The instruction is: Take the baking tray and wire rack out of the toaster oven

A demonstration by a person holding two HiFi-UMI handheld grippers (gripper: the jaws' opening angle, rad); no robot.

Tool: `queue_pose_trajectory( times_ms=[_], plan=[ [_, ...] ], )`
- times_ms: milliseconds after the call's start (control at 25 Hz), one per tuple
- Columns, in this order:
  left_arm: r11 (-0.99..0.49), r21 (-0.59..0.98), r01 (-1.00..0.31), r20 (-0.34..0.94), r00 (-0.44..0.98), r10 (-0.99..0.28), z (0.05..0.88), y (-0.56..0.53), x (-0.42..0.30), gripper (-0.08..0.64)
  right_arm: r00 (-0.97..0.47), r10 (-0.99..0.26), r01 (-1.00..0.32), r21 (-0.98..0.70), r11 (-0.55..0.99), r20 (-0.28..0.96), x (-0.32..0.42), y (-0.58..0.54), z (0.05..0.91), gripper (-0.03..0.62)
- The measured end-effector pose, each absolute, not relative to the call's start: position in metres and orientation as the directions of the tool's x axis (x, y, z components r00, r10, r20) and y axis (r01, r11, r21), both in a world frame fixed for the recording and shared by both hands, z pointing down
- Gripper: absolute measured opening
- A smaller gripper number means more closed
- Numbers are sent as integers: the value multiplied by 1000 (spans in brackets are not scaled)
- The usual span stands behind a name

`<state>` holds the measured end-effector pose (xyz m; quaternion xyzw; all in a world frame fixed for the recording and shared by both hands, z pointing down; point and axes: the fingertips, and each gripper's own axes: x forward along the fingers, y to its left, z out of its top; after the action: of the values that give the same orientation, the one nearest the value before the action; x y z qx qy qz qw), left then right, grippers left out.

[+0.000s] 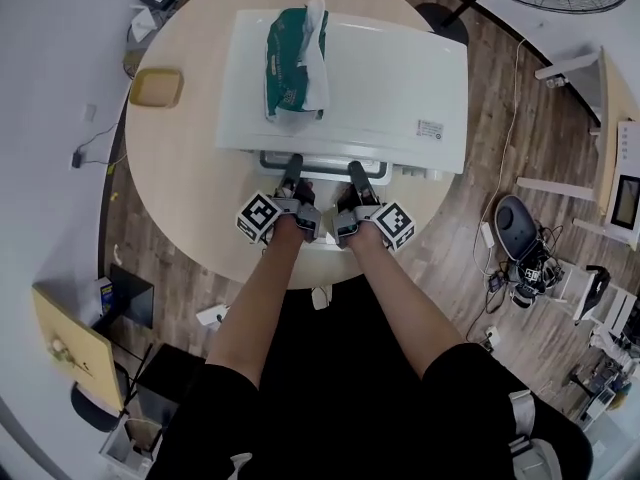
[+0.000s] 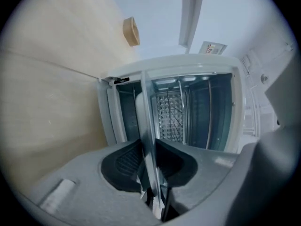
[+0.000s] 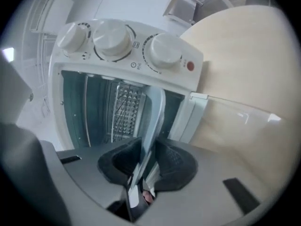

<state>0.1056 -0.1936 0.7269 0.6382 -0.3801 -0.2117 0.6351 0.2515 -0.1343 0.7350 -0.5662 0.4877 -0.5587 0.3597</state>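
The white toaster oven [image 1: 400, 78] sits on a round table [image 1: 180, 168] with its glass door [image 3: 240, 114] dropped open. A thin metal baking tray [image 2: 146, 112] [image 3: 156, 112] sticks out of the cavity edge-on. My left gripper [image 1: 292, 171] [image 2: 149, 160] is shut on its front rim, and my right gripper [image 1: 358, 175] [image 3: 146, 161] is shut on the same rim a little to the right. Deeper in the cavity, wires of the rack [image 2: 171, 119] [image 3: 123, 114] show against a patterned back wall.
A green bag [image 1: 295, 58] lies on the oven's top. A yellow dish [image 1: 156, 88] sits at the table's far left. Three white knobs [image 3: 113, 39] line the oven's control side. The floor around holds cables, a fan and equipment.
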Motion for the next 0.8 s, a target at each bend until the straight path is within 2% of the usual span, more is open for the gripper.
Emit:
queue_pose_trajectory(
  times_ms=[800],
  plan=[
    [83, 987, -137, 157, 712, -684, 701, -93, 67, 87, -71, -965, -75, -966, -247, 252, 210, -28, 711, 91]
  ],
)
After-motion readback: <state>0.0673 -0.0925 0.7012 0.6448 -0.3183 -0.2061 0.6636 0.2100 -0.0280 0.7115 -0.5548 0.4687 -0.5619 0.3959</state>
